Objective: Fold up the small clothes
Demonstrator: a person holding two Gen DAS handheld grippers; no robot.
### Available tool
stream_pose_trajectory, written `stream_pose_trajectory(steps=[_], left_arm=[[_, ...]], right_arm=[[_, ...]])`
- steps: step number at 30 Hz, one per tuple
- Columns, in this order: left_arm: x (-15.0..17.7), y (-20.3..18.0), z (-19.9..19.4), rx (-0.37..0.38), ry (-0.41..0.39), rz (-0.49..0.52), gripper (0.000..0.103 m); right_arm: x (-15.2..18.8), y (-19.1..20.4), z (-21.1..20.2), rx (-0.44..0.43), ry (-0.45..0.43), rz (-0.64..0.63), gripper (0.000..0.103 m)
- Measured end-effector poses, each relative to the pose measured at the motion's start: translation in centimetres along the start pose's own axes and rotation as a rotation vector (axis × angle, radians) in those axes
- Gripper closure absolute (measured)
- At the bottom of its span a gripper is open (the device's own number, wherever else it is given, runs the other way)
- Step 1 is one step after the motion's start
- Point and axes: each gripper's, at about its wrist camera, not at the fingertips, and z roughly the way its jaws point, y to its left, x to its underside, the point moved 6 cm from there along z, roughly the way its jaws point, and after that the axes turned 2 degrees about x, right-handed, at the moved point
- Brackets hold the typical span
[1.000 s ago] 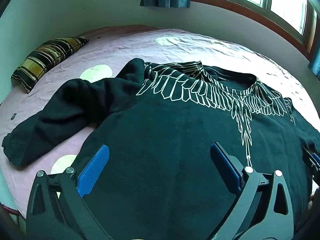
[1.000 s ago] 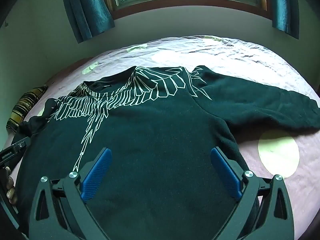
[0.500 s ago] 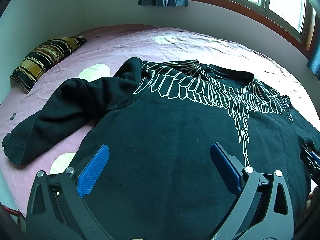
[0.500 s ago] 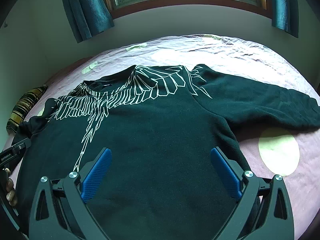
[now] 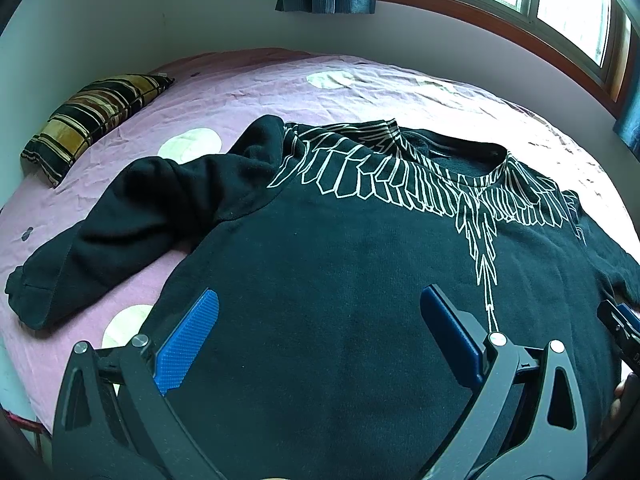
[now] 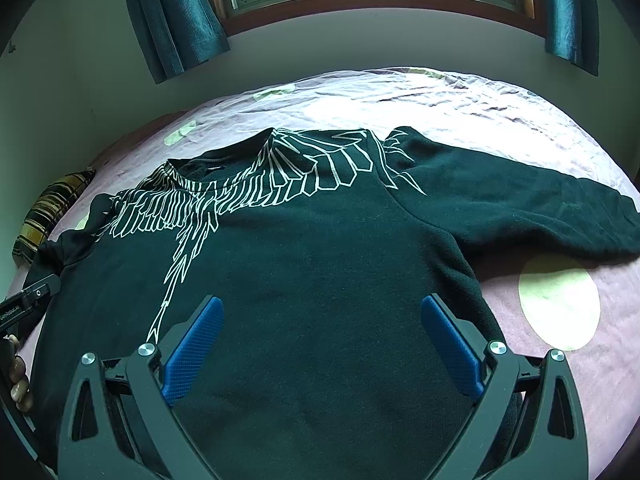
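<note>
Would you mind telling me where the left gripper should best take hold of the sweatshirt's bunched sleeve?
Probably at the cuff, approached from the outer left. That sleeve lies crumpled on the bedsheet, but its end sticks out free, so the open left gripper could pinch it alone.

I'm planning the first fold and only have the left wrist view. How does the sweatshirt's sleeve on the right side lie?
Observer: The right sleeve lies stretched straight out across the pink sheet, not bunched.
Operator: And the right hand-held gripper?
Observer: The right hand-held gripper is open over the sweatshirt's lower body, gripping nothing.
Operator: Anything lying by that sleeve?
Observer: Only a pale round spot printed on the sheet, uncovered, just on the near side of the sleeve.
</note>
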Motion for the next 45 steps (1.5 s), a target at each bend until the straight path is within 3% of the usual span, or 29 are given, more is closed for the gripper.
stream_pose_trajectory(steps=[27,33,37,40,45], left_arm=[[0.2,0.0,-0.1,0.013,0.007,0.001,0.002],[0.2,0.0,-0.2,0.022,0.006,0.004,0.002],[0.1,0.2,-0.2,0.028,0.004,0.003,0.002],[0.2,0.4,0.0,0.026,0.009,0.003,0.002],[0.5,0.9,0.7,0.018,0.029,-0.002,0.002]], right_arm=[[0.3,0.2,0.2,-0.004,0.009,0.003,0.005],[0.0,-1.0,0.0,-0.047,0.007,0.075,0.005],[-1.3,-4.6,-1.2,-0.067,-0.04,0.175,0.005],[-2.3,-9.8,-2.7,-0.057,-0.081,0.281,0.005],[-2.2,-24.1,-5.8,-0.007,-0.185,0.595,0.004]])
